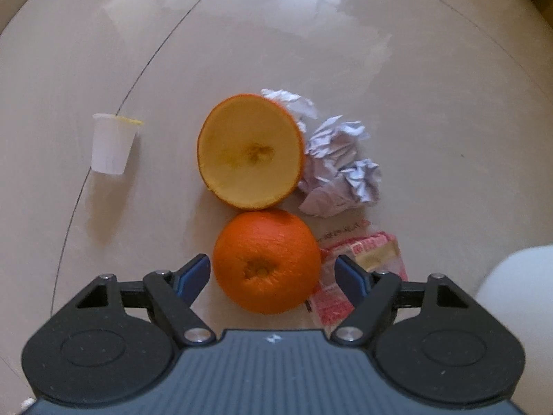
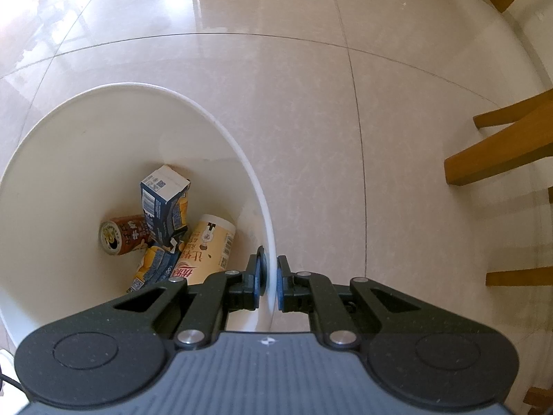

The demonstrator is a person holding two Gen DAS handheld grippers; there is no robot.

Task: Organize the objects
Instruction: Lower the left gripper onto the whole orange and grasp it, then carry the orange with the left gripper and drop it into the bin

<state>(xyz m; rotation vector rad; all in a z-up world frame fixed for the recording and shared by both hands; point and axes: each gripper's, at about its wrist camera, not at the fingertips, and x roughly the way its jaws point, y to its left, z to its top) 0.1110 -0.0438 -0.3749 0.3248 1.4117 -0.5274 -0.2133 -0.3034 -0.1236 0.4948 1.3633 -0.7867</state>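
Orange and round, the whole orange [image 1: 266, 263] sits right in front of your left gripper [image 1: 273, 276], in the gap between its two blue fingers [image 1: 193, 276], which are spread wide and not touching it. It is a ball, so it has no long side, and you can squeeze it from any way. Just past it lies the empty orange peel half [image 1: 251, 152], touching it, with crumpled paper [image 1: 337, 166] off to the right and a red wrapper [image 1: 349, 276] under the right finger. Your right gripper [image 2: 271, 283] is pinched tight on the rim of the white bin [image 2: 103, 131], so the left one is nearer. I think the wrapper may get caught too, but it is hard to tell.
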